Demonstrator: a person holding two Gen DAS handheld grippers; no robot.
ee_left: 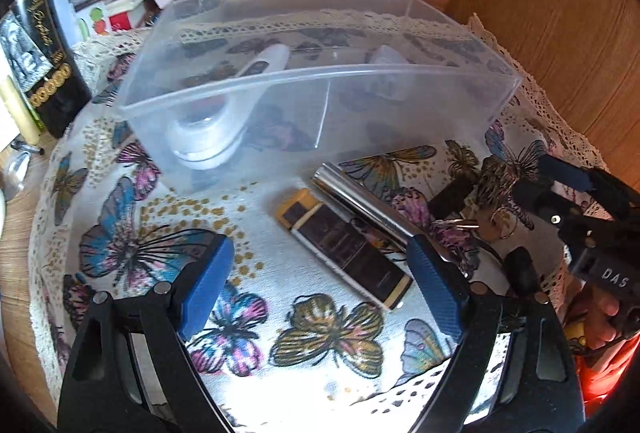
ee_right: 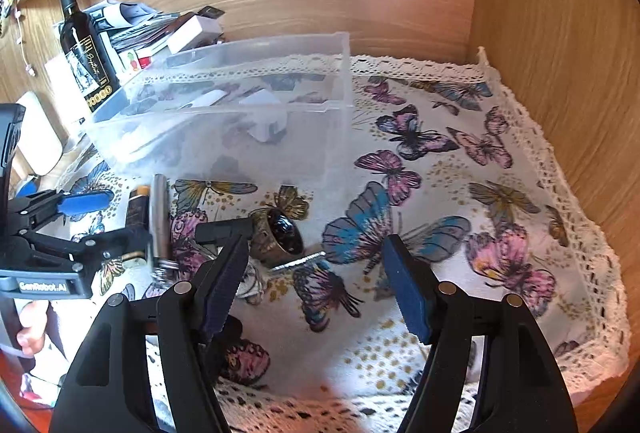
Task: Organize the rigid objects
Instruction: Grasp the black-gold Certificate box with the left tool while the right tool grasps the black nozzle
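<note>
My left gripper [ee_left: 320,273] stands open low over the butterfly cloth. A flat black-and-gold case [ee_left: 344,249] lies between its blue pads, which do not touch it. A silver metal tube [ee_left: 360,209] rests beside the case, near the right pad. Behind them stands a clear plastic bin [ee_left: 440,81] holding a white handheld device [ee_left: 224,121] and a white plug [ee_left: 384,73]. My right gripper [ee_right: 316,273] is open too, above a screw [ee_right: 298,262]. A dark brass-rimmed cup [ee_right: 280,233] and a bunch of key rings [ee_right: 248,281] lie by its left finger.
Wooden walls [ee_right: 560,73] close the nook at the back and right. A dark bottle [ee_right: 84,45] and a heap of boxes and papers [ee_right: 160,29] crowd the back left. Open cloth [ee_right: 480,193] lies right of the bin. A hand [ee_left: 600,313] holds the right gripper's handle.
</note>
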